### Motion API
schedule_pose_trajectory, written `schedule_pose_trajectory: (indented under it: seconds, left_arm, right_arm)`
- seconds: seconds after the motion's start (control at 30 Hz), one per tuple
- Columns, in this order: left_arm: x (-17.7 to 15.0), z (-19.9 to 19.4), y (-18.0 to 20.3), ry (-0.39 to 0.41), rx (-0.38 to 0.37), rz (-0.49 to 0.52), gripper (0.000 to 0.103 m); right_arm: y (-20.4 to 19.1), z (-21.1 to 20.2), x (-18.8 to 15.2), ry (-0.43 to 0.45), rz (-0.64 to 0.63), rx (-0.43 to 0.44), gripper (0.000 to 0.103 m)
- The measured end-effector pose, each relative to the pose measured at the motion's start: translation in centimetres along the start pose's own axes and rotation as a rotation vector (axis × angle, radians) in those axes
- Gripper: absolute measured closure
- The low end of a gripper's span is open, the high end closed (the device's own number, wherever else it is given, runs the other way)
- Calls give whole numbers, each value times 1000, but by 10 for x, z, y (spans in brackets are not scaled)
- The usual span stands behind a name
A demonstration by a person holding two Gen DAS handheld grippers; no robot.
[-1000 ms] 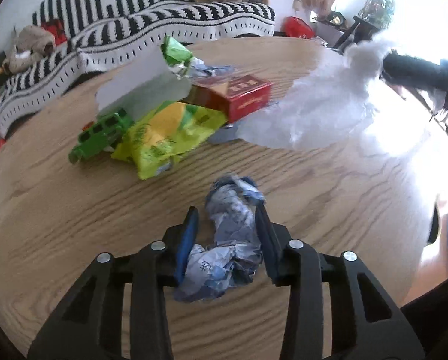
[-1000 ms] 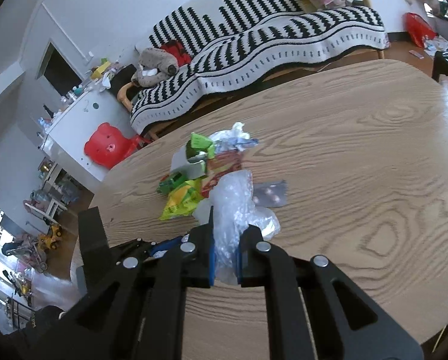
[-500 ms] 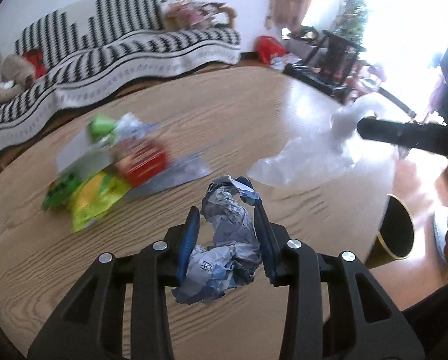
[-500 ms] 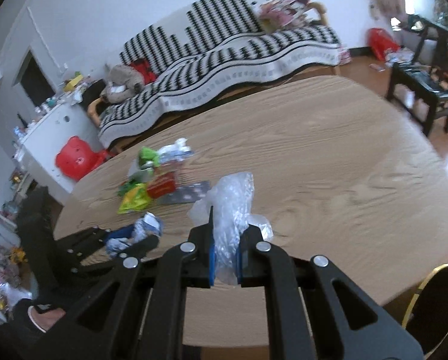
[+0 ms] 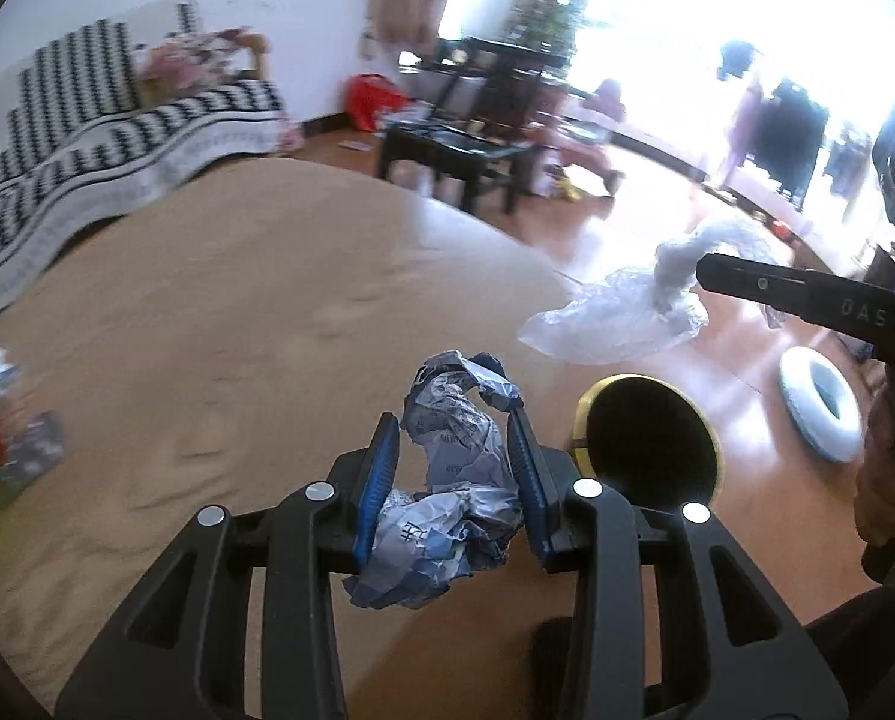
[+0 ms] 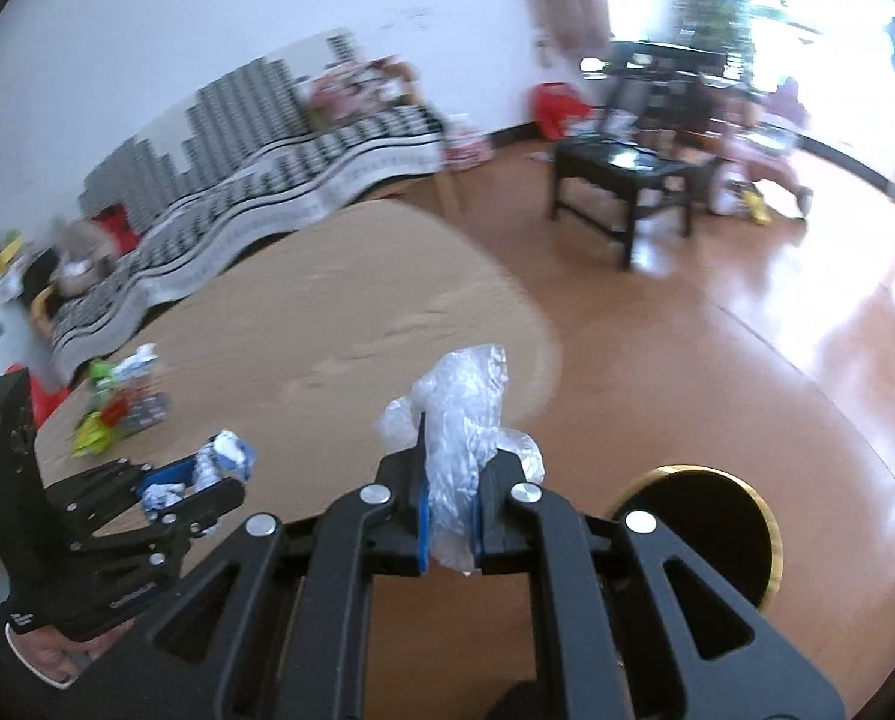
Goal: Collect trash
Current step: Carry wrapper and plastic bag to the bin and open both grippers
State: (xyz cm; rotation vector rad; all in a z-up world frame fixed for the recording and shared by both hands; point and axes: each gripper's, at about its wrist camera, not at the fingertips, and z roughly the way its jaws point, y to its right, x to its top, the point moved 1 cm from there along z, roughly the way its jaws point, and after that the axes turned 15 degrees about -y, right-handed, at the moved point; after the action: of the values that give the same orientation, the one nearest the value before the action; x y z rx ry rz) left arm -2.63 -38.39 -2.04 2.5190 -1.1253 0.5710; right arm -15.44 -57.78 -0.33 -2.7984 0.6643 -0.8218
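Note:
My left gripper (image 5: 452, 426) is shut on a crumpled blue-white paper wad (image 5: 447, 468) and holds it in the air over the table's right edge; it also shows in the right wrist view (image 6: 207, 474). My right gripper (image 6: 450, 456) is shut on a clear plastic bag (image 6: 459, 420), which hangs past the table edge in the left wrist view (image 5: 621, 318). A round black bin with a gold rim (image 5: 651, 438) stands on the floor just right of the left gripper, and low right in the right wrist view (image 6: 705, 522).
More trash (image 6: 117, 408) lies in a pile on the oval wooden table (image 5: 237, 312) at the far left. A striped sofa (image 6: 255, 162), a black coffee table (image 6: 621, 174) and a white ring on the floor (image 5: 819, 408) surround the table.
Both grippers have swung right, away from the trash pile, carrying the paper wad and the plastic bag to the table's right edge. The bin has come into view below them.

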Motion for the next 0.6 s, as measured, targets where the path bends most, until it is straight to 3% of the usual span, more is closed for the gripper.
schedule_pose_trajectory:
  seconds: [0.17, 0.27, 0.47, 0.6]
  left_arm:
    - [8, 32, 55, -29, -80, 71, 66]
    - [9, 58, 96, -65, -130, 128, 66]
    - [13, 112, 143, -154, -199, 170, 66]
    - [18, 150, 160, -216, -216, 169, 66]
  right_arm:
    - [75, -6, -20, -20, 127, -76, 93]
    - [114, 8, -34, -83, 202, -152, 93]
    - [174, 38, -57, -204, 333, -162, 93]
    - [191, 50, -65, -240, 398, -140, 93]
